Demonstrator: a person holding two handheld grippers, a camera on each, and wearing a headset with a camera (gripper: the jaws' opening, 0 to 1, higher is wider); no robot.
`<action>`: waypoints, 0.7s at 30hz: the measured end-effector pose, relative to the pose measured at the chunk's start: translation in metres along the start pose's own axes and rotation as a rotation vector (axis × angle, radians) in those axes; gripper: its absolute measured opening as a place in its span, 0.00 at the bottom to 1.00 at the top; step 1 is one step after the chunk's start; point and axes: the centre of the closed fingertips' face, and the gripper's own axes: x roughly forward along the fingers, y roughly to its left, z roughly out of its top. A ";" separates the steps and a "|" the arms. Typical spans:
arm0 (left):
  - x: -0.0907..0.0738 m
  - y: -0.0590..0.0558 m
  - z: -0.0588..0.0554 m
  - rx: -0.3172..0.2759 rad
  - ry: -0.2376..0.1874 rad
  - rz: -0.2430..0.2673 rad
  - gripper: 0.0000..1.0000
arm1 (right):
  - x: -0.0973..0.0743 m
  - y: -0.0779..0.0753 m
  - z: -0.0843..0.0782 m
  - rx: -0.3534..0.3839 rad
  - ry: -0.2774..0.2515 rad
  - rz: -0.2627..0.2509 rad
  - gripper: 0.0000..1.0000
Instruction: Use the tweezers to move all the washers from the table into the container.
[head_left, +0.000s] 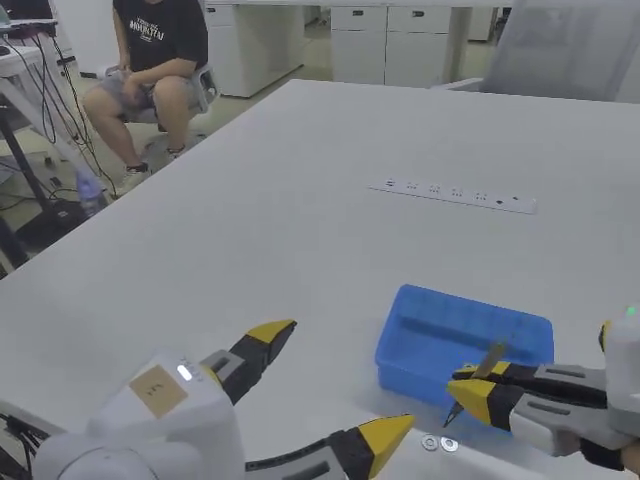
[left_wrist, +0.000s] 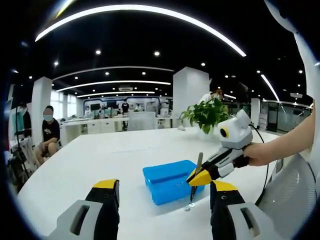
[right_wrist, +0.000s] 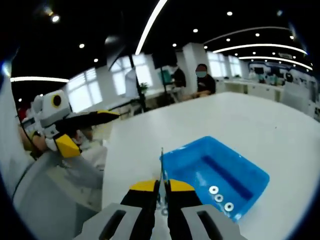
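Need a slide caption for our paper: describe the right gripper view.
Right gripper shut on tweezers beside the blue container holding three washers; left gripper open.

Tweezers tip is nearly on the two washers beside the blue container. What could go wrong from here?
1. The two washers lie flat and close together on the table, so the tweezers may pinch both or flick one away.
2. They sit close to the container wall, which may crowd the tips.
3. The right tongs are shut on the tweezers' shaft; pressing into the table could twist them loose.
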 end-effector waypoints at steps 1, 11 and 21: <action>0.000 0.000 0.000 0.000 0.000 0.000 0.74 | 0.001 0.000 -0.002 0.003 0.005 0.000 0.04; 0.000 0.000 0.000 0.003 0.002 0.001 0.74 | 0.005 -0.002 -0.016 0.001 0.060 0.012 0.04; 0.000 -0.001 0.000 0.007 0.007 0.001 0.74 | 0.007 0.007 -0.016 -0.082 0.074 0.033 0.04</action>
